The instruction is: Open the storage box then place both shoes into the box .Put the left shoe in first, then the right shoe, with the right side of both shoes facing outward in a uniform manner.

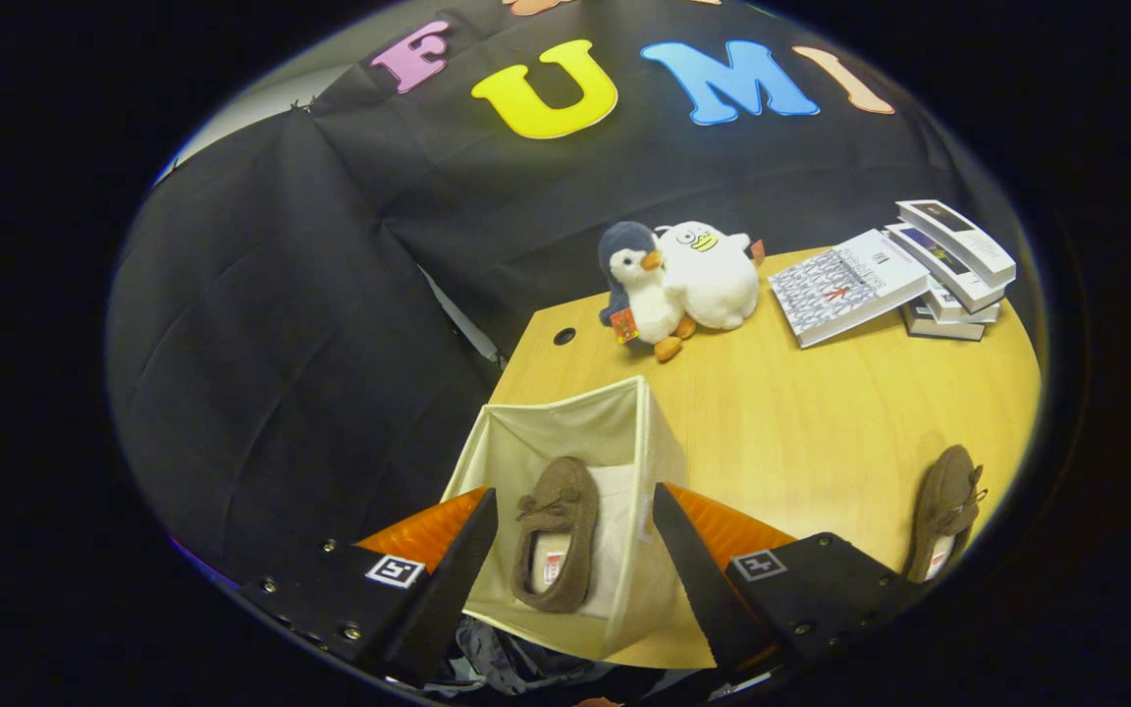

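Your gripper (575, 535) hangs above the open storage box (615, 417), looking down into it. The jaws stand spread wide apart and pinch nothing; one finger shows on each side of the box's opening, and neither touches the fabric walls as far as you can tell.

The storage box is a cream fabric bin with its top open. It sits at the near corner of the wooden surface (801, 422), close to the edge where the booth's black cloth wall begins.

One brown moccasin-style shoe (558, 530) lies inside the box, on its floor, directly between your fingers. Its toe points away from you and its opening, with a pale insole, faces up. A small bow sits across its upper. The shoe rests nearer the box's left wall than its right wall.

The second brown shoe (946, 511) lies on the surface, well apart from the box and beyond your right-hand finger. Its toe also points away from you, and a lace bow shows on its side.

Farther back on the surface, two plush toys lean together: a grey-and-white penguin (642, 285) touching a white plush bird (713, 273). Beside them a patterned book (845, 285) lies flat, and a stack of books (953, 270) stands just past it.

A round cable hole (565, 336) shows near the surface's far left corner.
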